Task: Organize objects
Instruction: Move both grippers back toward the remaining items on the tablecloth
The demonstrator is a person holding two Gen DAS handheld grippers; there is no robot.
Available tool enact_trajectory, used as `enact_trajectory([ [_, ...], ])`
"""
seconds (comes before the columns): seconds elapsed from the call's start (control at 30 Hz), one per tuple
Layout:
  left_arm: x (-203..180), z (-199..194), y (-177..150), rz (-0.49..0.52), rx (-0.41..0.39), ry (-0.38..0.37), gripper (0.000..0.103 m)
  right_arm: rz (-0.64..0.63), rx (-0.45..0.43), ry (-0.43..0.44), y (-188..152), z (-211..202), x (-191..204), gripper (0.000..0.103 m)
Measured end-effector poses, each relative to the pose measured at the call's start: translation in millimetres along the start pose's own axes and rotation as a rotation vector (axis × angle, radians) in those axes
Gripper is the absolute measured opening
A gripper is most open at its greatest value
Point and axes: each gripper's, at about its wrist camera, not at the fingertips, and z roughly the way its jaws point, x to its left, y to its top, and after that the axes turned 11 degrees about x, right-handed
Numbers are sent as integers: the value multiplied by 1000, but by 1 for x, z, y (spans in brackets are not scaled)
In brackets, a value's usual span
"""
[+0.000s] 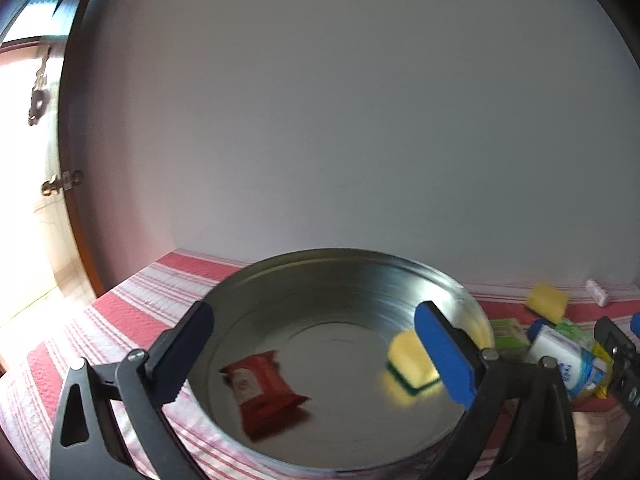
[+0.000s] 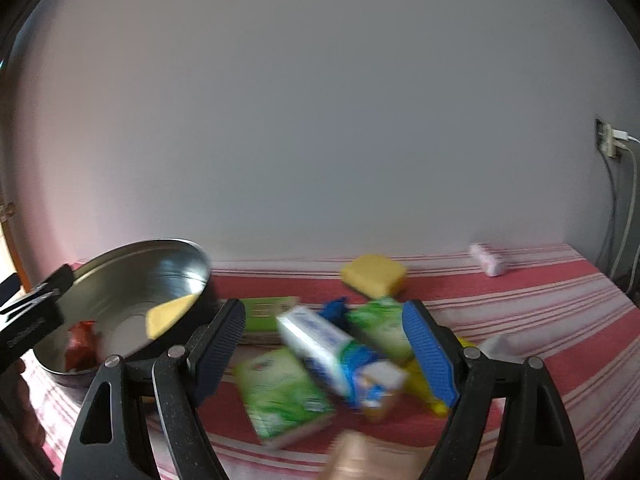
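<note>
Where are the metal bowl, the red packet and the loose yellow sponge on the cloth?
metal bowl [image 1: 320,258]: left wrist view, far rim.
red packet [image 1: 262,390]: left wrist view, wrapper middle.
yellow sponge [image 2: 374,274]: right wrist view, top face.

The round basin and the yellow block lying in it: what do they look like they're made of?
The basin looks like bare metal, likely steel: grey, shiny, with ring marks and reflections on its wall. The yellow block looks like a foam scrub sponge: matt yellow body on a thin dark green layer, though blur leaves this uncertain. The red packet beside it looks like glossy plastic film, crimped at its ends.
</note>
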Motion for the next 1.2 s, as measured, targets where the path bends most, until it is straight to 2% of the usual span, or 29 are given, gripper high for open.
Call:
enact_trajectory([
  [0.3,-42,-18,-19,133,-16,-110,102,57,16,-59,-2,-8,-67,83],
  [0.4,-57,-23,-26,189,-1,-174,102,61,38,-60,-3,-9,-85,83],
  [0.53,-77,-31,-34,228,42,-267,102,77,78,-54,-4,-6,-108,83],
  [0.7,-112,-42,-50,299,138,-392,102,55,95,-57,-5,-5,-123,83],
  [0.77,-131,-47,-57,343,170,-420,102,43,99,-55,-4,-3,-127,83],
  [0.93,-182,-53,-76,470,252,-443,102,35,101,-69,1,1,-146,83],
  [1.03,-213,-45,-84,541,326,-405,102,19,91,-105,4,2,-158,83],
  [1.2,-227,-17,-88,496,497,-371,102,24,81,-103,9,1,-178,83],
])
